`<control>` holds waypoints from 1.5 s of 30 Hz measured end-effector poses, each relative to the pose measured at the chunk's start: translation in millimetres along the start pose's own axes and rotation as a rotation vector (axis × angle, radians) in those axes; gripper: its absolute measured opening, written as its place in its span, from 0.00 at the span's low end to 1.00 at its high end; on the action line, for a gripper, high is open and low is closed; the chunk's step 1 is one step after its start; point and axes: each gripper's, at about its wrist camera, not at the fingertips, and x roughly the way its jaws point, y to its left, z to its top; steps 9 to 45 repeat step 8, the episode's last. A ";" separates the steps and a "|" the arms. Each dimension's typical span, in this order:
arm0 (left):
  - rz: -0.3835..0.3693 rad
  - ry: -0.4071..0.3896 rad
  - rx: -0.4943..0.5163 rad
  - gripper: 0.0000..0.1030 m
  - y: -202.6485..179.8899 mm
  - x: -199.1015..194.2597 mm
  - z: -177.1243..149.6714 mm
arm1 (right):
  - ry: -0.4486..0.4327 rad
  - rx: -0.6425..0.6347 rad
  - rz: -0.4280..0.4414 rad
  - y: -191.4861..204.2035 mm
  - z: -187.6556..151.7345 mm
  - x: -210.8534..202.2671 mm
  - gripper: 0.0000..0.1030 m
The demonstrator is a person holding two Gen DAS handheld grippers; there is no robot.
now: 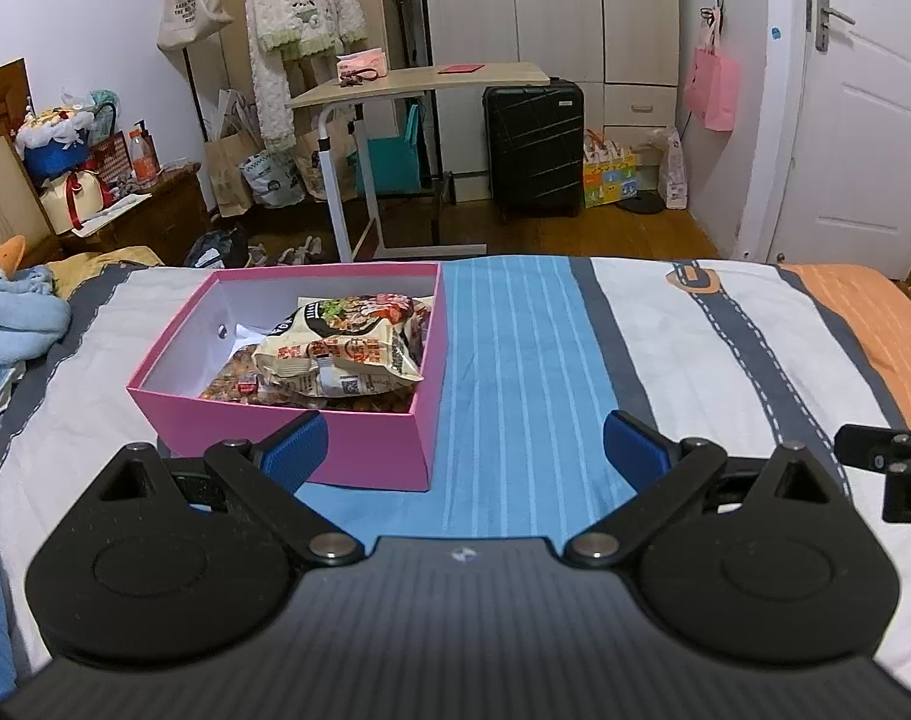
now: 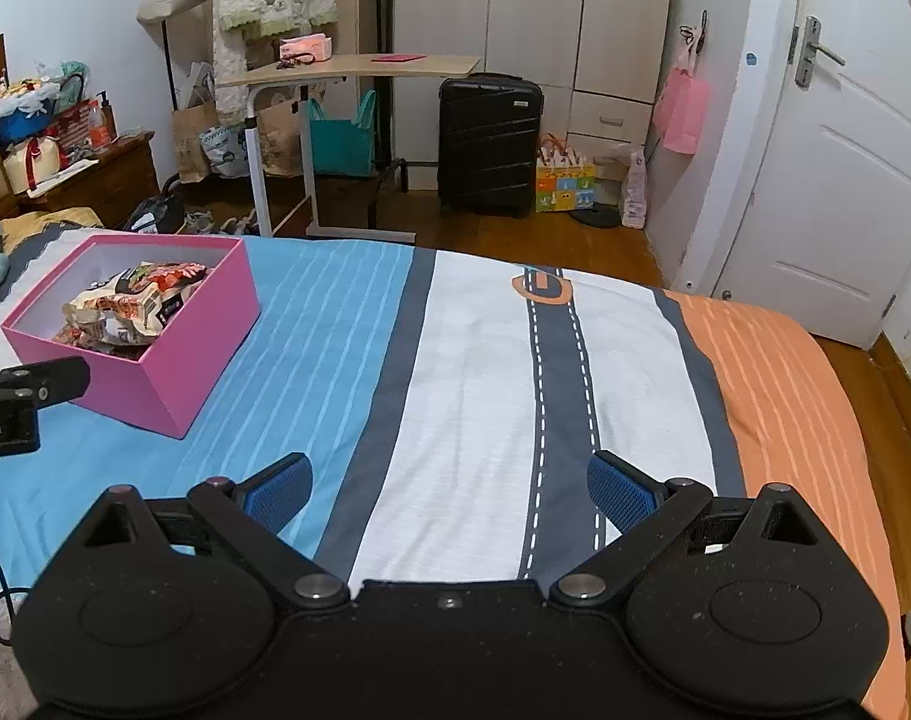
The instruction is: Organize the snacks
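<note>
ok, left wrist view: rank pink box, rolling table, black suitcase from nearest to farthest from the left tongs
1. pink box, on the bed just ahead of the open left tongs, left of centre.
2. rolling table, on the floor past the bed.
3. black suitcase, against the wardrobe, right of the table.

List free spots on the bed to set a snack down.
Bare bedspread runs from the pink box right, across the blue, white and orange stripes, to the bed's edge. The box is crowded with snack packets. A blue blanket takes the bed's left side.
</note>
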 end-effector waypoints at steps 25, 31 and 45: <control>-0.007 -0.001 0.003 0.97 -0.9 -0.4 0.0 | 0.007 0.008 -0.006 0.3 -1.7 2.5 0.97; -0.007 -0.001 0.003 0.97 -0.9 -0.4 0.0 | 0.007 0.008 -0.006 0.3 -1.7 2.5 0.97; -0.007 -0.001 0.003 0.97 -0.9 -0.4 0.0 | 0.007 0.008 -0.006 0.3 -1.7 2.5 0.97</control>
